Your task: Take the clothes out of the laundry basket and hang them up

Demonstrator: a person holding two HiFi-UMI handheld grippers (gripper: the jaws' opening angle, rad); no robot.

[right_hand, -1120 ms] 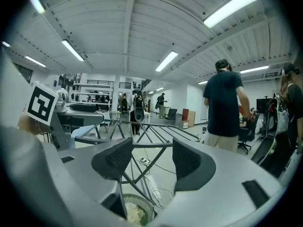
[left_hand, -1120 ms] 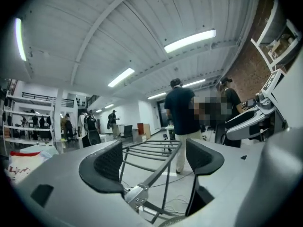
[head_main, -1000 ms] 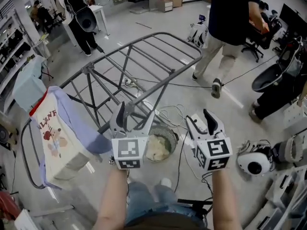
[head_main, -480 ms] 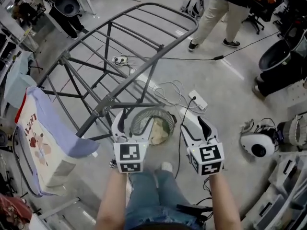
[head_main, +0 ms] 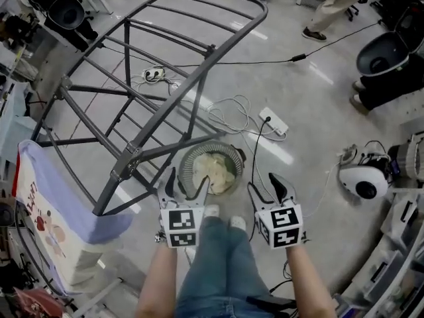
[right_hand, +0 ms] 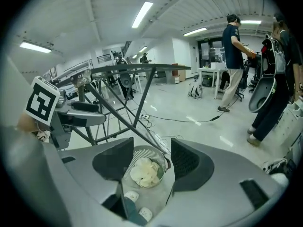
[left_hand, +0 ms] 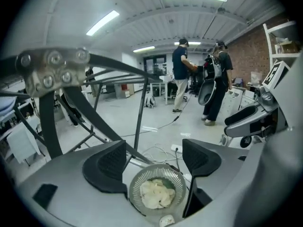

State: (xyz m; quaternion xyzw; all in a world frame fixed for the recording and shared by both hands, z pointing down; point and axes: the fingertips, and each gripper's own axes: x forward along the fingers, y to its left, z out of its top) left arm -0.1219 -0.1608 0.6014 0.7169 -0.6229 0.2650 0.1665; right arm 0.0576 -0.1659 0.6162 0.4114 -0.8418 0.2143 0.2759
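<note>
A round grey laundry basket (head_main: pixel 230 153) stands on the floor by the person's feet, with pale cream clothes (head_main: pixel 213 171) bunched inside. My left gripper (head_main: pixel 186 184) hovers above its near left rim. Its jaws have just been closing, and they are still open with nothing between them. My right gripper (head_main: pixel 264 185) is open and empty beside the basket's near right. In the left gripper view the basket (left_hand: pixel 137 189) and clothes (left_hand: pixel 156 194) lie below the left gripper (left_hand: pixel 154 151). The right gripper (right_hand: pixel 151 148) also frames the basket (right_hand: pixel 160 156) and clothes (right_hand: pixel 145 172).
A large grey drying rack (head_main: pixel 199 78) spreads to the upper left, one leg reaching the basket. A white and lavender garment (head_main: pixel 50 211) hangs on its left end. A power strip (head_main: pixel 273 121) and cables lie behind the basket. A white device (head_main: pixel 363 183) sits at the right.
Both grippers have sunk toward the floor and tipped downward. The basket, earlier well beyond the jaws, now lies just ahead of them. The left jaws stand slightly narrower.
</note>
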